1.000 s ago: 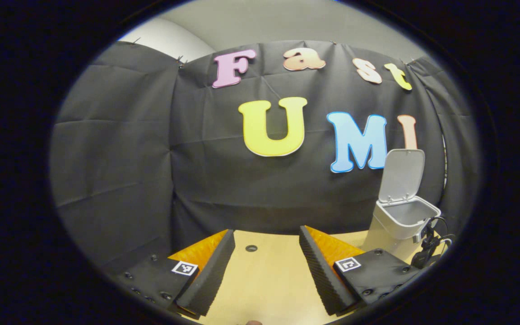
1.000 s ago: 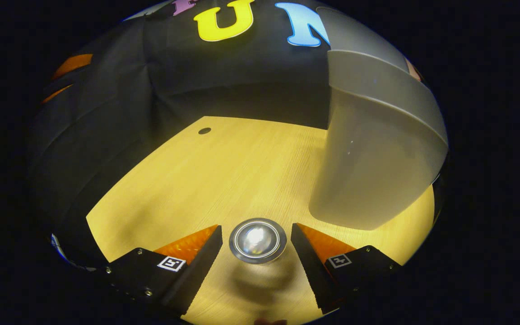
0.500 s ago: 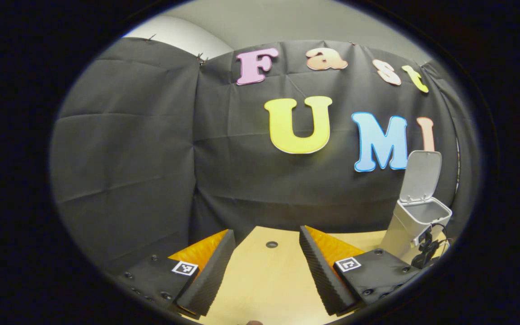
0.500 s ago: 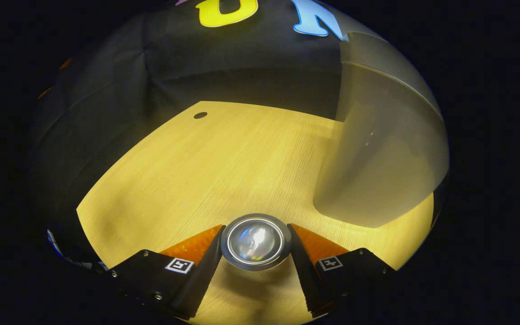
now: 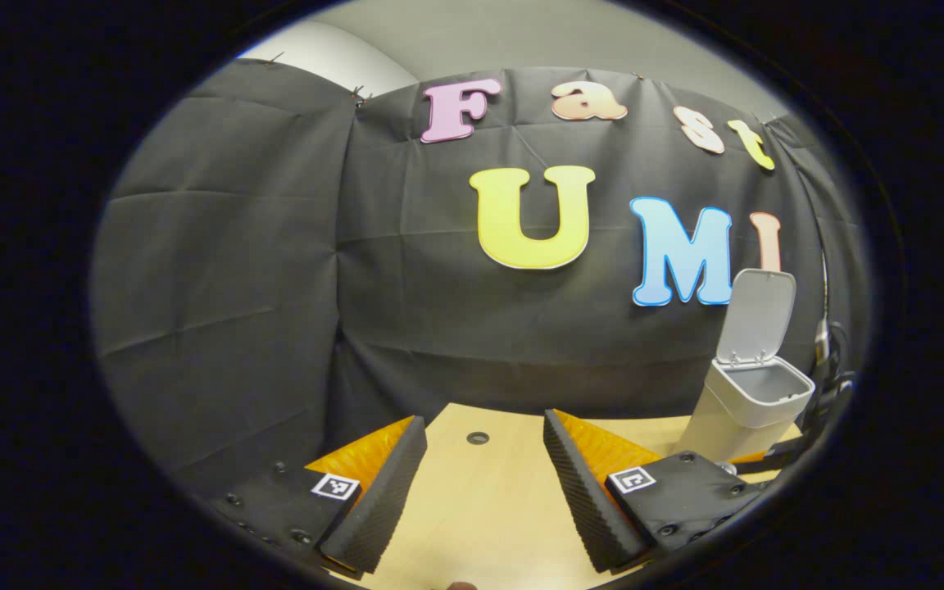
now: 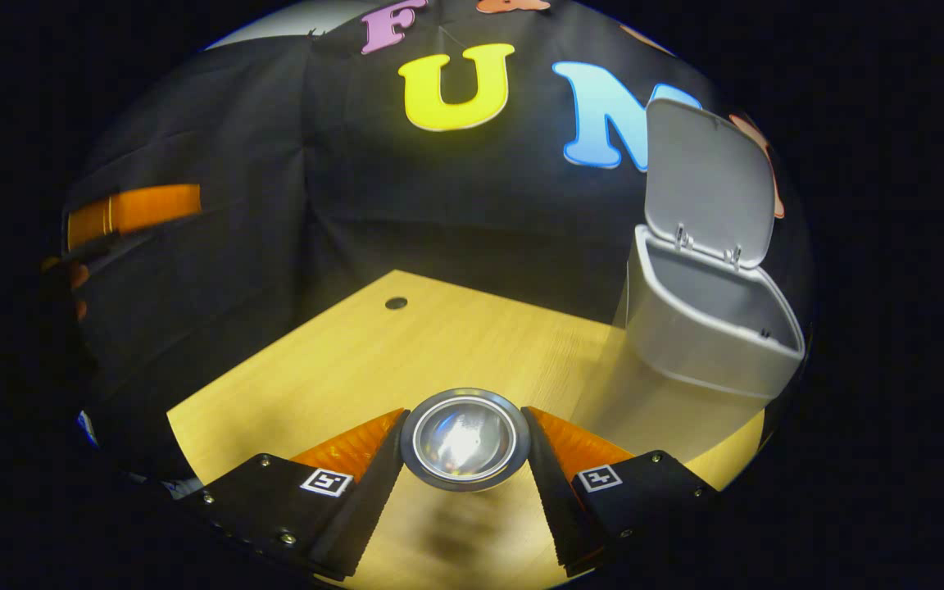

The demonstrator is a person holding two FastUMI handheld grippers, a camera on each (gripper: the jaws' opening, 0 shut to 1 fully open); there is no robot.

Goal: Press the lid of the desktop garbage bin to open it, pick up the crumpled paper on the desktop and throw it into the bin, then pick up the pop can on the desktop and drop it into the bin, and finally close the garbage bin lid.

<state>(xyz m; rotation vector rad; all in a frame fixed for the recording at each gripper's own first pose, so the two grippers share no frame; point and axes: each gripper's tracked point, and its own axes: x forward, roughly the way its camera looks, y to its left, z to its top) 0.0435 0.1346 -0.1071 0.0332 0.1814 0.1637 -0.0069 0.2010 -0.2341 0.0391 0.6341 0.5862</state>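
The right hand-held gripper (image 6: pixel 465 459) is clamped on the pop can (image 6: pixel 465 438), both fingers pressing its sides; its shiny silver end faces the camera above the table (image 6: pixel 341 369). No writing on it is readable. The left hand-held gripper (image 5: pixel 478 483) is spread apart, empty. The grey bin (image 6: pixel 705 332) stands right, lid (image 6: pixel 710 180) up.

No readable text (square coded tags on the jaws).

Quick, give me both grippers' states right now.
Left gripper: open, holding nothing.
Right gripper: shut on the can, above the table.
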